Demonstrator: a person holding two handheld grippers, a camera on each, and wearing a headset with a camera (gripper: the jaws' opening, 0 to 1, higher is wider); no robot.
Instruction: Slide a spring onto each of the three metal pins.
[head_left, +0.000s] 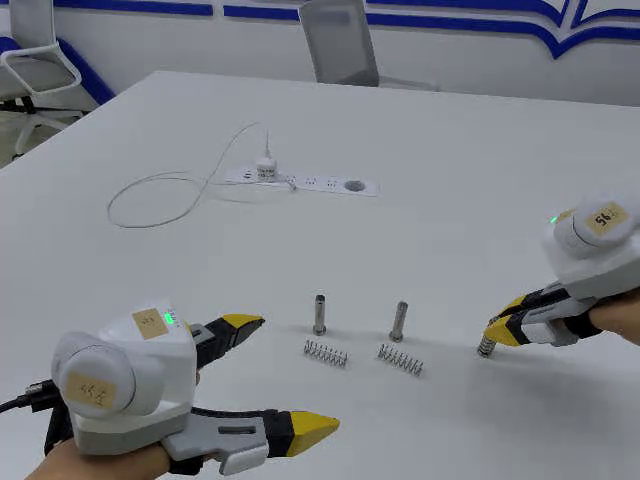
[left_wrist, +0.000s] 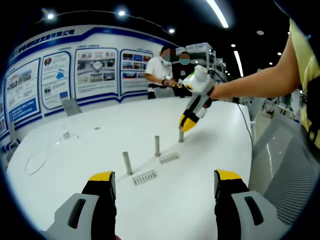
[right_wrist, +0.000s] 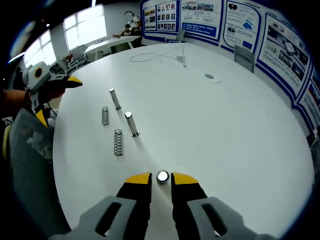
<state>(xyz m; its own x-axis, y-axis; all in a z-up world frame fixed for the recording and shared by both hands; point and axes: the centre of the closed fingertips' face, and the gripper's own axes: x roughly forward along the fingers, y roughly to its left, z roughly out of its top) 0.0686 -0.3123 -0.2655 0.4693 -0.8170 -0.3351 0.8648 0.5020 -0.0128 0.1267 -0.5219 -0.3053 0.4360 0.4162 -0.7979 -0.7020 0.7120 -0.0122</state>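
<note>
Seating a spring on the end pin seems the step in hand, the right gripper with fingers close about it, pinching or not I cannot tell, the left gripper with fingers spread; next, lift a loose spring off the table onto a bare pin.

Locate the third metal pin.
Head view, right side: the spring-wrapped silver metal pin stands between the yellow fingers of the right gripper, right of two bare pins.

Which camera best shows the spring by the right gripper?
The head view: the spring shows side-on, coils clear. The right gripper view looks straight down on it; the left gripper view shows it small, far off.
</note>
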